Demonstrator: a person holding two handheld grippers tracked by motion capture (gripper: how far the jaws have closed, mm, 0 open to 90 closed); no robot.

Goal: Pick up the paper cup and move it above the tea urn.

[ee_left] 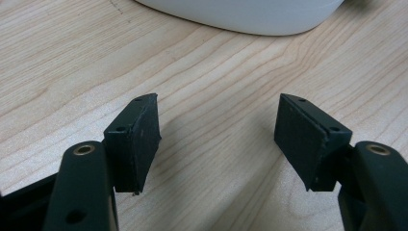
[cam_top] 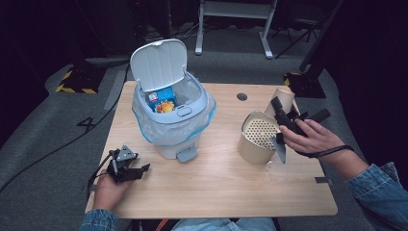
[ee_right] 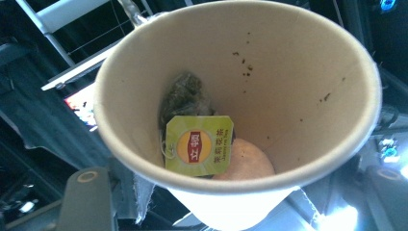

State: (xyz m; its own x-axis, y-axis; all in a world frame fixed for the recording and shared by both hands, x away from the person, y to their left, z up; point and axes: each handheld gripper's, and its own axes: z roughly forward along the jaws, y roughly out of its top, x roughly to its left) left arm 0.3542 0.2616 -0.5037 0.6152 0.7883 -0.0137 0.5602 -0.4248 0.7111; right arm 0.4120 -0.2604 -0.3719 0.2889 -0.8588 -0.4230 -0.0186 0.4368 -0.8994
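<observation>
The right claw (cam_top: 285,126) is clamped on a paper cup (ee_right: 240,96) held above the worktop's (cam_top: 216,183) right side, tilted, mouth toward the hand, teabag (ee_right: 185,96) inside. The left claw (cam_top: 129,171) rests apart, empty.

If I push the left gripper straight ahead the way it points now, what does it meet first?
Probably the white base of the pedal bin. The open left gripper faces it across bare table, though depth is uncertain.

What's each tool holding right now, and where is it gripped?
The right tool holds a paper cup by its side wall, a used tea bag inside. The left tool holds nothing; its jaws stand open over the table.
</observation>
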